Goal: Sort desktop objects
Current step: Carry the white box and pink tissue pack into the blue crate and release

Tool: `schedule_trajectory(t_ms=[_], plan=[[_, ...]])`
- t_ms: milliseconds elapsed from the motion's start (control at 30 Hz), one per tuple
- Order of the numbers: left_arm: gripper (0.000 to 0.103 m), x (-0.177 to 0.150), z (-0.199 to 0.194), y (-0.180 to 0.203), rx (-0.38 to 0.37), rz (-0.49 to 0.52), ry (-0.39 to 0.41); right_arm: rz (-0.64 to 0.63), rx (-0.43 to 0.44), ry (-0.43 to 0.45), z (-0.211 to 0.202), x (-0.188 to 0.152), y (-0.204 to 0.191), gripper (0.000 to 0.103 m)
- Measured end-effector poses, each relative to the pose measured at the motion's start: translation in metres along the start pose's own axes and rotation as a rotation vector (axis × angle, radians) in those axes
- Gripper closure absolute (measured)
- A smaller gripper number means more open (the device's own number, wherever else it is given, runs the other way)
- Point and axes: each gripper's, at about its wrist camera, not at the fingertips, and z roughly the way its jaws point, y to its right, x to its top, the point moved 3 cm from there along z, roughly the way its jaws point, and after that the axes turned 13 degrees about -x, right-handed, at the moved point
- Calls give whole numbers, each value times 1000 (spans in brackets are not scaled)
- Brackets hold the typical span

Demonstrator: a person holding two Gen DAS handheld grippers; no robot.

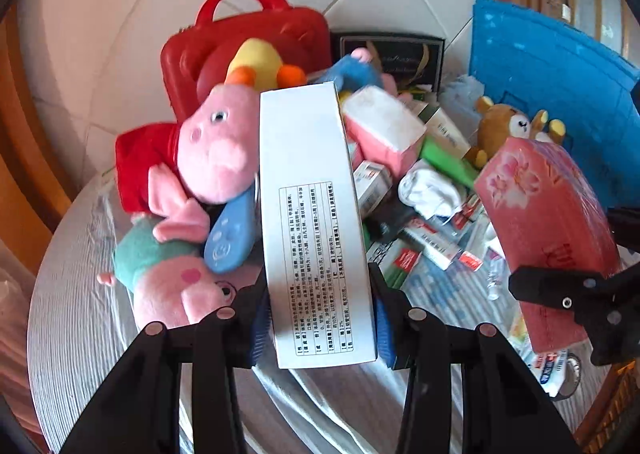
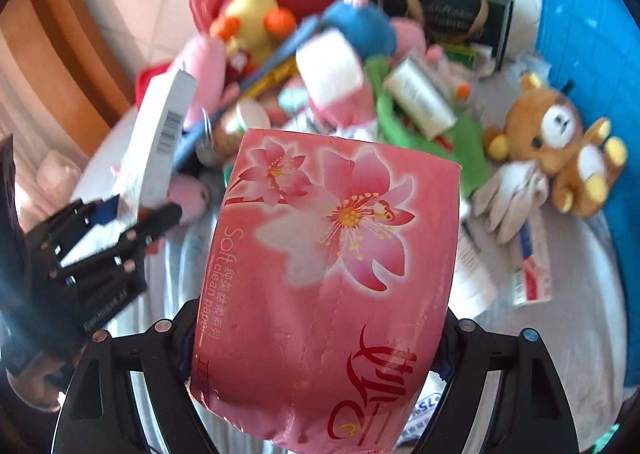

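White box and pink tissue pack are being lifted, fingers clamped on each; next, finding their sorting spots.

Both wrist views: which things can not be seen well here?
- Left view: the white box hides part of the blue toy.
- Right view: the pink tissue pack covers the table behind it.
- Right view: the toys at the back are blurred.
- Left view: the box print is too small to read.
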Motion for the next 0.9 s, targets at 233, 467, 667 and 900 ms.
schedule_trajectory(t_ms=[233,467,667,900], plan=[[61,72,-62,87,-148,198,165,146,-79,243,-127,21,63,19],[61,149,-89,235,-358,395,291,339,-273,496,-269,6,191,18],[61,209,-74,356,-485,467,323,432,-431,575,-328,0,293,17],[24,264,-34,439,-459,501,307,490,-532,542,-328,16,401,7]])
